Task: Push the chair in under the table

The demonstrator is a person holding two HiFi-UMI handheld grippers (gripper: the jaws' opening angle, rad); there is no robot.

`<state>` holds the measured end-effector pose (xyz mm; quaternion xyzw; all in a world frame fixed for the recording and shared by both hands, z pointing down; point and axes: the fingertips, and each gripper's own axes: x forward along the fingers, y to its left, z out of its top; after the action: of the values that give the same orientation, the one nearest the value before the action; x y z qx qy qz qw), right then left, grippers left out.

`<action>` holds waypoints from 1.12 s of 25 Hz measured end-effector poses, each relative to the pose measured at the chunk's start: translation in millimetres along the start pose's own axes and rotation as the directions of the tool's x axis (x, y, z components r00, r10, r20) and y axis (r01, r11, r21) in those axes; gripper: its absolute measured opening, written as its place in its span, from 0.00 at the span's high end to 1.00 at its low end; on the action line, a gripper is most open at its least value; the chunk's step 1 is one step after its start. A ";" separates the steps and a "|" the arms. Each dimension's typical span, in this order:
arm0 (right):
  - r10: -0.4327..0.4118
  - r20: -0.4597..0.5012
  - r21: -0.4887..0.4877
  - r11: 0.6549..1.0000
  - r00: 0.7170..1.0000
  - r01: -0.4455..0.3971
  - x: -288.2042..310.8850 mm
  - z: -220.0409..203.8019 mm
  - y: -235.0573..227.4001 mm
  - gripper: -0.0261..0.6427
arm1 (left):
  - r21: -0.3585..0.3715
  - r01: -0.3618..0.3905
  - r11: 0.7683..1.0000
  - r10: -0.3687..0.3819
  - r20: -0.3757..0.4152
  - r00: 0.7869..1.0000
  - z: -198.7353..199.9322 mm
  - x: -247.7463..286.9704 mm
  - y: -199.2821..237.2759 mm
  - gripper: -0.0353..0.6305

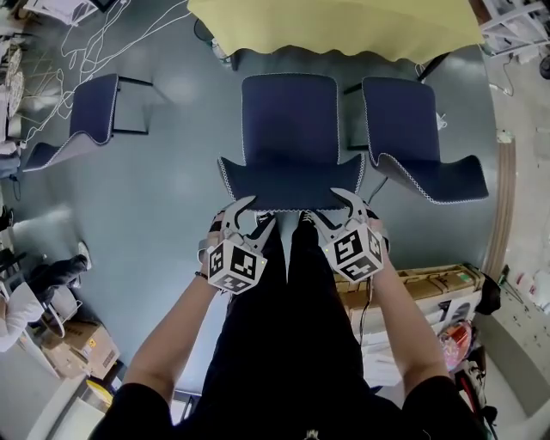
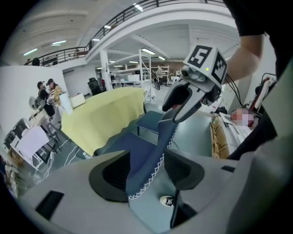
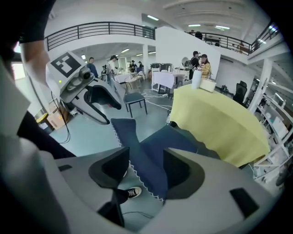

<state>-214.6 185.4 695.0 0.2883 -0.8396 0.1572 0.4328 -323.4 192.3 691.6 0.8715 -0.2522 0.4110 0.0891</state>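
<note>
A dark blue chair [image 1: 288,120] stands pulled out from the table with the yellow cloth [image 1: 335,26], its seat toward the table and its backrest [image 1: 288,182] toward me. My left gripper [image 1: 256,215] is open and straddles the left part of the backrest's top edge [image 2: 143,160]. My right gripper [image 1: 331,210] is open too and straddles the right part of that edge [image 3: 149,164]. In both gripper views the white-stitched edge runs between the jaws with a gap on one side. Each gripper view shows the other gripper further along the edge [image 2: 176,109] [image 3: 107,114].
A second blue chair [image 1: 412,146] stands close on the right, and a third [image 1: 86,120] is further off on the left. Cardboard boxes [image 1: 412,284] lie by my right side. Cables [image 1: 103,34] trail on the floor at the upper left. A person [image 1: 26,301] is at the left edge.
</note>
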 end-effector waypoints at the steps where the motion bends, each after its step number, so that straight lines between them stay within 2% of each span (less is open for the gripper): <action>1: 0.013 -0.021 -0.011 1.000 1.000 -0.014 2.6 -4.7 1.9 0.64 | 0.024 0.004 1.000 -0.003 -0.023 1.000 -3.7 2.8 -1.4 0.61; 6: 0.046 -0.120 -0.071 0.996 0.992 -0.054 16.3 -24.7 9.7 0.61 | 0.113 0.008 0.994 0.005 -0.116 0.993 -22.5 20.3 -2.3 0.54; 10: 0.038 -0.174 -0.138 0.988 0.984 -0.062 39.6 -42.4 14.2 0.61 | 0.159 0.021 0.987 0.002 -0.145 0.989 -34.1 39.2 -1.1 0.52; 17: -0.011 -0.174 -0.171 0.985 0.985 -0.019 60.6 -48.4 7.5 0.61 | 0.201 0.033 0.979 0.005 -0.183 0.983 -51.0 66.7 -4.9 0.53; 20: -0.022 -0.188 -0.194 0.981 0.982 -0.015 63.6 -51.2 8.1 0.61 | 0.243 0.013 0.970 0.036 -0.195 0.980 -56.0 73.3 -4.1 0.53; 24: -0.065 -0.224 -0.274 0.962 0.972 0.001 73.1 -59.2 6.7 0.61 | 0.228 0.025 0.973 0.022 -0.198 0.980 -55.6 78.6 -0.8 0.59; 28: -0.026 -0.226 -0.290 0.956 0.974 -0.042 75.6 -59.2 4.8 0.67 | 0.233 0.043 0.972 0.002 -0.191 0.982 -53.3 81.6 -0.5 0.62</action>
<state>-214.7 193.3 790.8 0.1978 -0.7998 0.0647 0.5631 -315.3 182.1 788.2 0.8352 -0.1829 0.5185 0.0128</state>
